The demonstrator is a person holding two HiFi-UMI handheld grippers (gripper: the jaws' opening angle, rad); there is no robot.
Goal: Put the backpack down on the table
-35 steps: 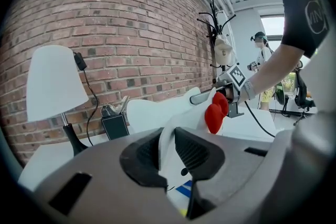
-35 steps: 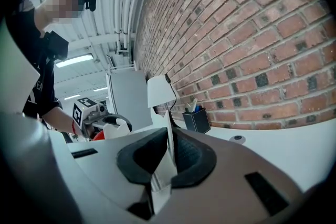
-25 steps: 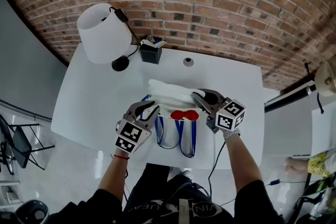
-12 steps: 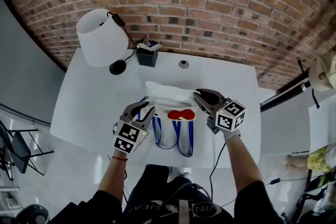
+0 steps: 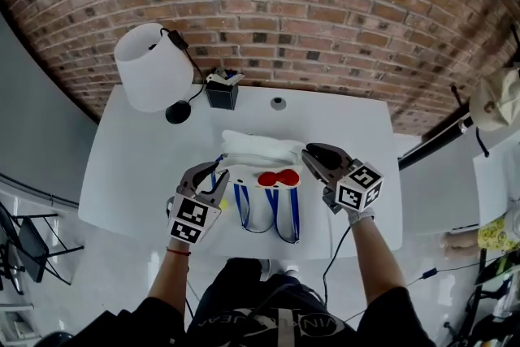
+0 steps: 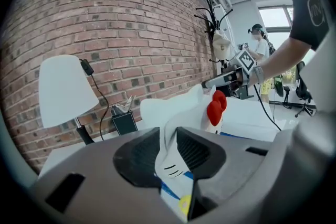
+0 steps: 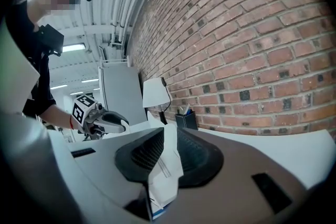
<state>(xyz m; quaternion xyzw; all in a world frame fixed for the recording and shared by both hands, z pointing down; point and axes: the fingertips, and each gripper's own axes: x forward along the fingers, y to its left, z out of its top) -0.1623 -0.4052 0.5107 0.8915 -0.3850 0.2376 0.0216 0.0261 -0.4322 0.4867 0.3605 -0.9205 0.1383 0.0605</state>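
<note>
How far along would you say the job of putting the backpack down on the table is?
Done: the white backpack is over the white table, near its front edge. In hand: the left gripper and right gripper are each shut on its fabric. Left: whether it fully rests on the tabletop is unclear; lowering it and opening both grippers remain.

Bright, even light; strong fisheye edge distortion.
</note>
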